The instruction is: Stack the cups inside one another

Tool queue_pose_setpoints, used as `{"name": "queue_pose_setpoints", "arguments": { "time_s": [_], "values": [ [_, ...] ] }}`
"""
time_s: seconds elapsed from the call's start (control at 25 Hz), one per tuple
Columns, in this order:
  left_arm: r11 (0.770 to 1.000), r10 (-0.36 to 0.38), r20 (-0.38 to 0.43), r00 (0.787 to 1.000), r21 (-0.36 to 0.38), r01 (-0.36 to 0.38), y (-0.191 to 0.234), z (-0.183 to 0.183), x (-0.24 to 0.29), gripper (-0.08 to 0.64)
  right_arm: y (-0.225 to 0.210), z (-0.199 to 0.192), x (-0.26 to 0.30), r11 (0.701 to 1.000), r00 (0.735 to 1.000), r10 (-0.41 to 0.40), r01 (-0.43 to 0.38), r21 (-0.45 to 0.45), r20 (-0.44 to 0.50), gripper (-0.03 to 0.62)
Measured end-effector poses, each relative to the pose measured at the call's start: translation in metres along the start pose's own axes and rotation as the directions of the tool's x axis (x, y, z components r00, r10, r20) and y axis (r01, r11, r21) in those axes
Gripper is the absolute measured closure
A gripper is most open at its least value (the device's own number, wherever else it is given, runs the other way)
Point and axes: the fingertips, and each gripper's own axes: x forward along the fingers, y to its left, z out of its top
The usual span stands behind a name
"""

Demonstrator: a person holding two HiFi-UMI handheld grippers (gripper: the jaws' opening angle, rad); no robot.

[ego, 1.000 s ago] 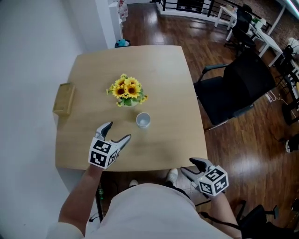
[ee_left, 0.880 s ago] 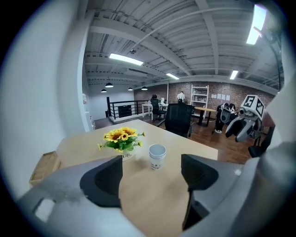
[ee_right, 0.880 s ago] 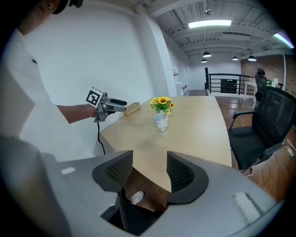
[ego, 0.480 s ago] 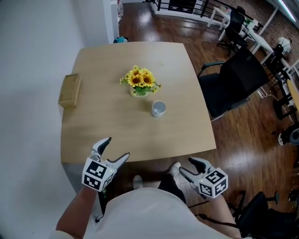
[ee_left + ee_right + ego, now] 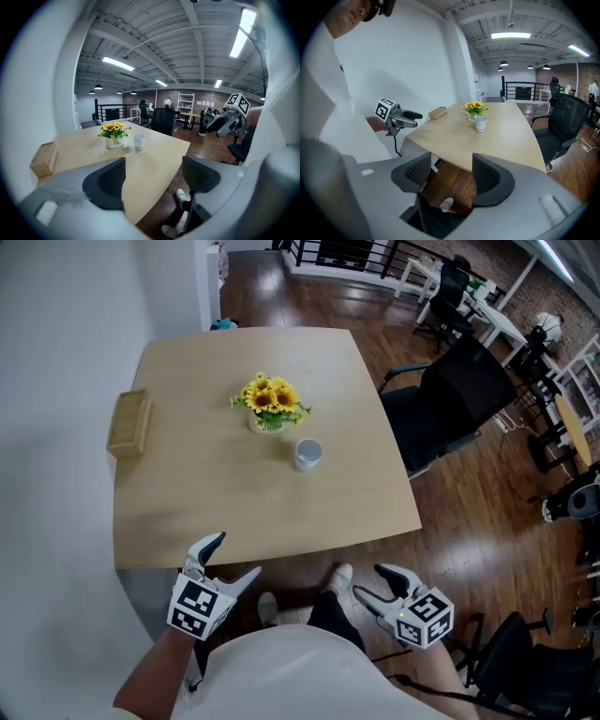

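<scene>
The left gripper (image 5: 234, 556) and the right gripper (image 5: 372, 580) are hanging empty, jaws spread wide, low in the frame off the near edge of the table (image 5: 187, 512), while the cup stack (image 5: 307, 454), seemingly nested already, is standing mid-frame just beside the sunflowers (image 5: 269, 401), leaving no loose cup showing.

1. We see a light wooden table (image 5: 216, 507) standing on a dark wooden floor (image 5: 469, 493).
2. Near its middle we find a pot of sunflowers (image 5: 270, 405), with a white cup (image 5: 307, 454) just beside it.
3. We note a tan box (image 5: 127, 424) at its left edge.
</scene>
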Motion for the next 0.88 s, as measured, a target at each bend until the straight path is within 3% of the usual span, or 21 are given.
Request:
{"name": "queue_pose_setpoints", "arguments": {
  "time_s": [0.88],
  "values": [
    [0.999, -0.038, -0.012, 0.999, 0.011, 0.038, -0.016, 0.001, 0.007, 0.161, 0.005, -0.003, 0.002, 1.0, 1.0, -0.007, 0.007, -0.006, 0.004, 0.318]
  ]
}}
